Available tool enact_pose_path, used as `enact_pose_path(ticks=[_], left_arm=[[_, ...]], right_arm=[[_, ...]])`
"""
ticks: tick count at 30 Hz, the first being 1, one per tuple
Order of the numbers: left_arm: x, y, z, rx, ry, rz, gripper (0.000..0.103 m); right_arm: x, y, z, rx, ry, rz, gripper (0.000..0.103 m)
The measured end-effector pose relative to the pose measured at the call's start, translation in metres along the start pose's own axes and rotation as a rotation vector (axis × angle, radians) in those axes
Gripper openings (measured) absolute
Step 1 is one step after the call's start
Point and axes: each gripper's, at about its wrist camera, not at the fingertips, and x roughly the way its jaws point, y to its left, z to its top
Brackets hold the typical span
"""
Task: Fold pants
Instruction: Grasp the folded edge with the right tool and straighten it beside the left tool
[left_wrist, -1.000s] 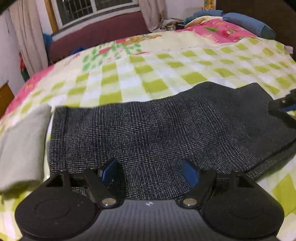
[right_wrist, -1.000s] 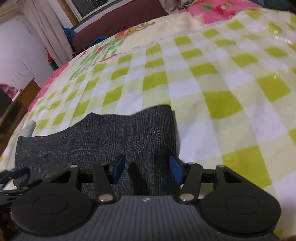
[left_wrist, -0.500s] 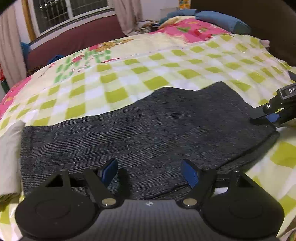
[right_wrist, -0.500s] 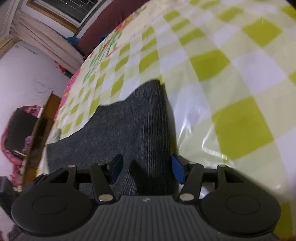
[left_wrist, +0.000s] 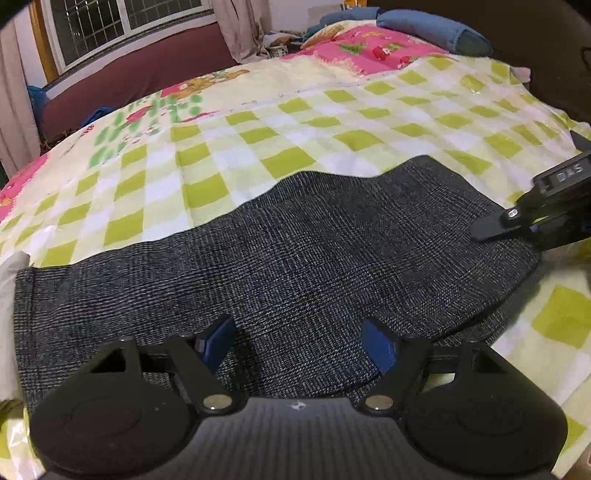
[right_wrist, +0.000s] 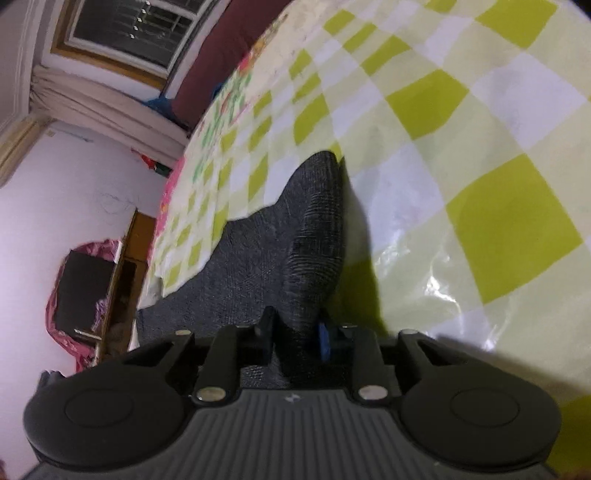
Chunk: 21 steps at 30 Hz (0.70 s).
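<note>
On pants (right_wrist: 314, 251): right gripper (right_wrist: 295, 334) tilted, closing.

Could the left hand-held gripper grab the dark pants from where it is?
Probably yes. The left hand-held gripper is open right over the pants, nothing lies between, and the right hand-held gripper is closing on fabric at the far end.

Dark grey fine-checked pants (left_wrist: 295, 258); lime-green and white checked bedsheet (left_wrist: 258, 147); pink floral quilt (left_wrist: 369, 48); blue pillow (left_wrist: 424, 26).
</note>
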Motion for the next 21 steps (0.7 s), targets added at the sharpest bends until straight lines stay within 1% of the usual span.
enact_pose_path(ticks=[2, 3, 4, 5, 8, 10, 15, 18, 21], left_arm=[[0.005, -0.001, 0.001, -0.002, 0.014, 0.003, 0.089], [0.007, -0.002, 0.001, -0.005, 0.021, 0.007, 0.089], [0.008, -0.003, 0.002, -0.004, 0.028, 0.012, 0.089], [0.009, -0.005, 0.003, 0.000, 0.034, 0.018, 0.089], [0.008, -0.012, 0.006, 0.014, 0.044, 0.037, 0.089], [0.007, -0.020, 0.007, 0.024, 0.047, 0.033, 0.089], [0.005, -0.050, 0.014, 0.072, 0.029, -0.023, 0.089], [0.006, -0.072, 0.019, 0.082, 0.024, -0.086, 0.089], [0.006, -0.094, 0.022, 0.093, 0.017, -0.133, 0.089]], right_arm=[[0.012, 0.002, -0.001, 0.011, 0.000, 0.015, 0.033], [0.015, 0.004, -0.002, 0.018, -0.015, 0.015, 0.031], [0.016, 0.006, -0.003, 0.007, -0.019, 0.007, 0.027], [0.014, 0.009, -0.004, -0.018, -0.028, -0.002, 0.017], [0.000, 0.011, -0.009, -0.061, -0.064, -0.012, 0.013], [-0.009, 0.012, -0.011, -0.084, -0.078, -0.031, 0.013], [-0.043, -0.002, -0.009, -0.054, -0.137, -0.063, 0.013], [-0.069, -0.011, -0.007, -0.040, -0.177, -0.116, 0.013], [-0.091, -0.020, -0.009, -0.016, -0.217, -0.190, 0.013]])
